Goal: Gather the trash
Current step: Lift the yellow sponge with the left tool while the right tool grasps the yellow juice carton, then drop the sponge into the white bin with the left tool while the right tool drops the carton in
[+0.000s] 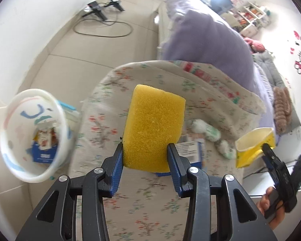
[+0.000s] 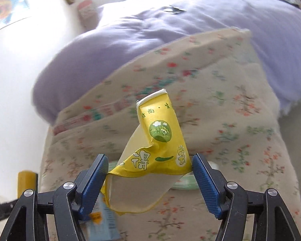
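Note:
My left gripper (image 1: pixel 145 146) is shut on a yellow sponge (image 1: pixel 152 124), its blue pads pressing both sides, held above a floral cloth (image 1: pixel 150 204). To the left stands a white bin (image 1: pixel 36 92) with a blue carton and paper inside. My right gripper (image 2: pixel 150 157) is shut on a crushed yellow paper cup (image 2: pixel 162 132) with green print; the left wrist view shows that cup (image 1: pixel 252 146) at the right, above the cloth's edge. A blue-and-white carton (image 1: pixel 190 150) and a crumpled white-green wrapper (image 1: pixel 208 134) lie on the cloth behind the sponge.
A purple duvet (image 1: pixel 206 46) covers the bed beyond the floral cloth. On the tiled floor at the back lie a black stand and looped cables (image 1: pixel 102 14). A hand (image 1: pixel 271 206) grips the right tool. Shelves (image 1: pixel 250 14) stand far right.

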Motion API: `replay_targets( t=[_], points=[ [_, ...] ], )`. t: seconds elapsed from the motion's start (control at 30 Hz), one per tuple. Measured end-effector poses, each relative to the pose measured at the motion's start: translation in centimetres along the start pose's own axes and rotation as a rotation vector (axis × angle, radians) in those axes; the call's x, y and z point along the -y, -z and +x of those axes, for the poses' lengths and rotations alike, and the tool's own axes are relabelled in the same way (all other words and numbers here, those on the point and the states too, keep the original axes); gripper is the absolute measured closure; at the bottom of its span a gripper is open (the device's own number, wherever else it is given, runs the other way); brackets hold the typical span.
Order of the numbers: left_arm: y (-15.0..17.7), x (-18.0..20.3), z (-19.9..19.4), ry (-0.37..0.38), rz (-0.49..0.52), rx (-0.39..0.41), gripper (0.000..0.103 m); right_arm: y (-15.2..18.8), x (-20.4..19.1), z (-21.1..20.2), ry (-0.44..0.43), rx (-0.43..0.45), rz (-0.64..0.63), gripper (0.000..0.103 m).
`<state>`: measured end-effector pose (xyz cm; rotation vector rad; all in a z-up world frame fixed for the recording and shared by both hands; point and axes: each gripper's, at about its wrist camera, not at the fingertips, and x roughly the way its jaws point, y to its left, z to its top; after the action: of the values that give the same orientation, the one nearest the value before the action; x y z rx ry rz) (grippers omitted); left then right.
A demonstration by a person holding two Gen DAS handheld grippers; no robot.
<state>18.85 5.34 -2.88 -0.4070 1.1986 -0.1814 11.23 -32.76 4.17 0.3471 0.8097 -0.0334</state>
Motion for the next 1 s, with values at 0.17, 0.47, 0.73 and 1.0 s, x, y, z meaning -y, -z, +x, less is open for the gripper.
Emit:
replay_targets(
  t=[0.17,0.47,0.73,1.0],
  points=[
    [-0.3,-3.0,-0.4,-0.031,-0.051,-0.006,0.058,0.9,-3.2,0.8,-0.043,0.011,-0.105,0.029],
    [-1.2,-10.6,-1.7,-0.067,-0.191,-0.004,0.057,4.0,-8.5,2.2,-0.132,-0.04,-0.21,0.029],
    [-1.7,-17.4,-2.5,-0.078,-0.392,-0.003,0.052,6.5,-14.0,3.8,-0.236,-0.099,-0.279,0.029],
    [-1.6,-20.7,-2.0,-0.025,-0.539,-0.046,0.037,9.0,-19.9,6.5,-0.311,-0.154,-0.332,0.029]
  ],
)
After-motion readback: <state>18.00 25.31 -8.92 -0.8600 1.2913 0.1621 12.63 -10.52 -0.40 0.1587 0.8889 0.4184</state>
